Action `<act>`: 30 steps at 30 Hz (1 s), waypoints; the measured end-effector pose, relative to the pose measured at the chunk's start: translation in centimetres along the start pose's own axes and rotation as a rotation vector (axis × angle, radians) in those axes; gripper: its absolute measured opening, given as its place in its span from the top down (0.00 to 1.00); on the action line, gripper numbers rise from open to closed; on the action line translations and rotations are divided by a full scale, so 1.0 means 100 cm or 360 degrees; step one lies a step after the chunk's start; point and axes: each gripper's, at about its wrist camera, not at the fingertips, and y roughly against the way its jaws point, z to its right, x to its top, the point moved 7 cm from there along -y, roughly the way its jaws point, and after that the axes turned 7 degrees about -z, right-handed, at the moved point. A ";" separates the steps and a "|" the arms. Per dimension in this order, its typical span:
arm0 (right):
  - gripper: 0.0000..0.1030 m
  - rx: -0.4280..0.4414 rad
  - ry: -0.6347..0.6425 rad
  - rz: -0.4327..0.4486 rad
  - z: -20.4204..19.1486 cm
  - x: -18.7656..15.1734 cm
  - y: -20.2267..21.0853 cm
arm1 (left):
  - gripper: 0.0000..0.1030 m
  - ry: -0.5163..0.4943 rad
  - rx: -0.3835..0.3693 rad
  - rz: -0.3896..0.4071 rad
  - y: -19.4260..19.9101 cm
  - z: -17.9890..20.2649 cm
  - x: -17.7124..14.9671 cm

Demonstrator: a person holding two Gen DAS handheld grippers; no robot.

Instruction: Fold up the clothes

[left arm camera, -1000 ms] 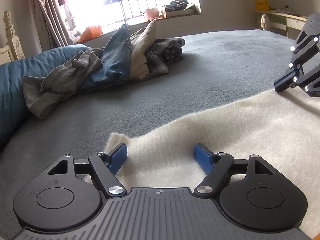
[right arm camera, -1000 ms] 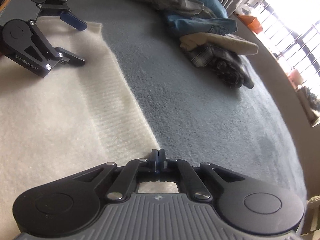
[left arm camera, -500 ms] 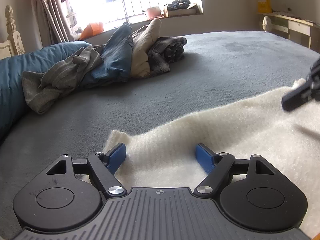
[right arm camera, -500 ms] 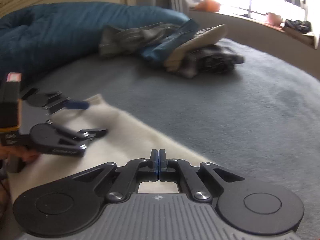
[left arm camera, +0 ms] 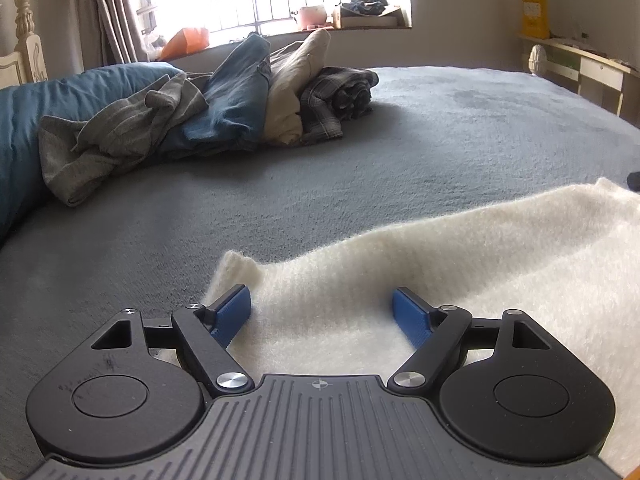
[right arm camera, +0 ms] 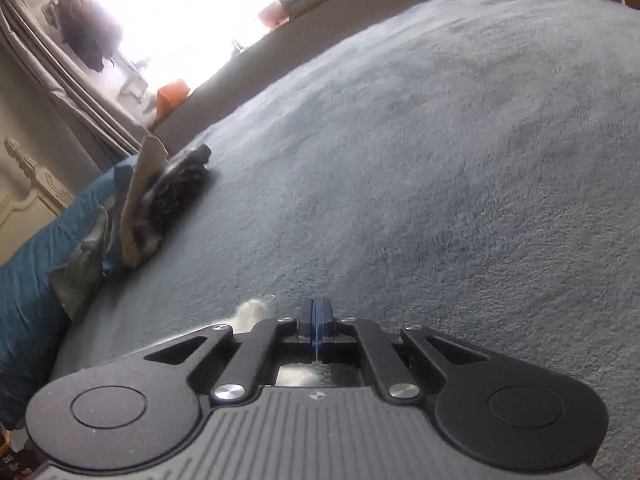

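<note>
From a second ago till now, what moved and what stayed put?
The right gripper swung round, fingers shut the whole time. A second ago it looked along the white sweater at the left gripper; now it faces the grey bed, and only a fluffy bit shows. The left gripper stayed open over the sweater's corner. The clothes pile didn't move.

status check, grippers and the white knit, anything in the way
Left gripper open, astride white knit near its corner. Right gripper shut; knit scrap shows beside and behind its fingers, hold unconfirmed. Clothes pile lies far off, not in the way.
</note>
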 end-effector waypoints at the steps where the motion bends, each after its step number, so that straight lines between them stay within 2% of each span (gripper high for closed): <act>1: 1.00 0.0071 -0.0006 0.0014 -0.010 -0.001 0.003 | 0.22 0.0002 0.0000 -0.0001 0.000 0.000 0.000; 3: 1.00 0.0184 0.0003 -0.0027 -0.026 -0.005 0.002 | 0.22 0.0001 0.0004 -0.0002 0.000 0.000 0.000; 4: 1.00 0.0229 0.0021 -0.0092 -0.031 -0.009 -0.002 | 0.22 0.0000 0.0006 -0.0002 0.000 0.000 0.000; 5: 1.00 0.0231 0.0058 -0.0173 -0.036 -0.012 -0.012 | 0.22 0.0000 0.0006 -0.0002 0.000 0.000 0.000; 6: 1.00 0.0165 0.0093 -0.0215 -0.034 -0.015 -0.017 | 0.22 0.0004 0.0003 -0.0003 0.000 0.000 0.000; 7: 1.00 0.0049 0.0100 -0.0219 -0.026 -0.015 -0.023 | 0.22 0.0012 -0.0006 -0.0006 0.000 -0.001 0.001; 9: 1.00 0.0023 -0.0102 -0.0155 0.001 -0.008 -0.022 | 0.22 0.0029 -0.0024 -0.0011 -0.001 -0.003 0.001; 12: 1.00 0.0052 -0.0229 -0.0136 0.012 -0.014 -0.010 | 0.22 0.0071 -0.0071 -0.0026 0.000 -0.007 0.002; 16: 1.00 0.0093 -0.0382 -0.0118 0.025 -0.024 0.007 | 0.22 0.0178 -0.0202 -0.0045 0.005 -0.016 0.006; 19: 1.00 0.0123 -0.0497 -0.0104 0.034 -0.031 0.019 | 0.22 0.0274 -0.0243 -0.0096 -0.003 -0.025 0.007; 23: 1.00 0.0164 -0.0651 -0.0085 0.047 -0.040 0.036 | 0.24 0.0416 -0.0370 -0.0073 0.016 -0.042 0.012; 24: 0.97 0.0074 -0.0592 -0.0041 0.049 -0.038 0.047 | 0.24 0.0452 -0.0403 -0.0064 0.022 -0.047 0.013; 25: 0.97 0.0046 -0.0504 -0.0022 0.045 -0.036 0.055 | 0.23 0.0488 -0.0437 -0.0056 0.028 -0.051 0.014; 27: 0.97 0.0205 -0.0386 -0.0073 0.023 -0.041 0.072 | 0.23 0.0528 -0.0515 -0.0044 0.041 -0.057 0.016; 28: 0.96 0.0272 -0.0326 -0.0121 0.009 -0.046 0.077 | 0.23 0.0489 -0.0572 -0.0053 0.049 -0.053 0.015; 30: 0.94 0.0318 -0.0139 -0.0245 -0.022 -0.064 0.077 | 0.23 0.0396 -0.0688 -0.0092 0.061 -0.041 0.008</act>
